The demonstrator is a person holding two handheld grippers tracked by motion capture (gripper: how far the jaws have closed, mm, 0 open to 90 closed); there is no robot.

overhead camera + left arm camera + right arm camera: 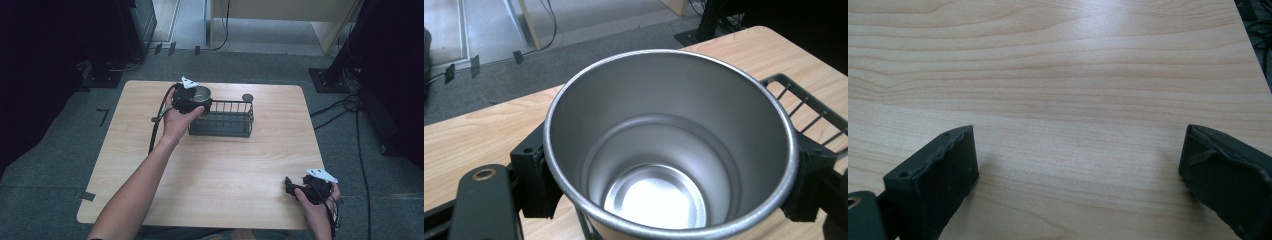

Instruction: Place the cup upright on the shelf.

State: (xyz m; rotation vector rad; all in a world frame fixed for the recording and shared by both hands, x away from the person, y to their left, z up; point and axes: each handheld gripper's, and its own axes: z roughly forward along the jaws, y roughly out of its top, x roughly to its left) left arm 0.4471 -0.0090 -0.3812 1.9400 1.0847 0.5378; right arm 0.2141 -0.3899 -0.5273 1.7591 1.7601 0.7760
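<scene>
While unlabelled, the steel cup (669, 150) sits clamped in the left claw (669, 190).

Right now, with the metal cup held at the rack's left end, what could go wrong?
1. The left tool pinches the steel cup only at its smooth sides; it could slip.
2. The wire rack sits just beneath, so the cup's base may catch its rim.
</scene>
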